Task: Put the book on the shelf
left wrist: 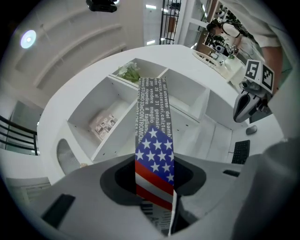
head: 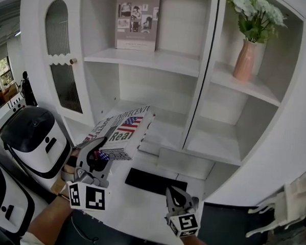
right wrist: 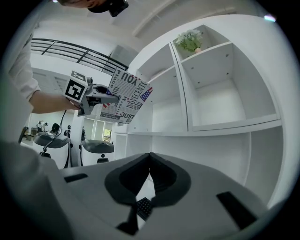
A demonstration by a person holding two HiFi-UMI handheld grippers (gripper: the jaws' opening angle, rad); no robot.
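Looks like a lab hall with a mock home corner: white shelf unit, vase of flowers, white machines, upper-floor railing.

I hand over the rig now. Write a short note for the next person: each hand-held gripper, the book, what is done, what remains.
Left hand-held gripper: shut on the book, held in the air before the white shelf unit.
Right hand-held gripper: shut, empty, low in front of the unit.
Done: book is lifted.
Left: place it on a shelf; another book stands on the upper left one.
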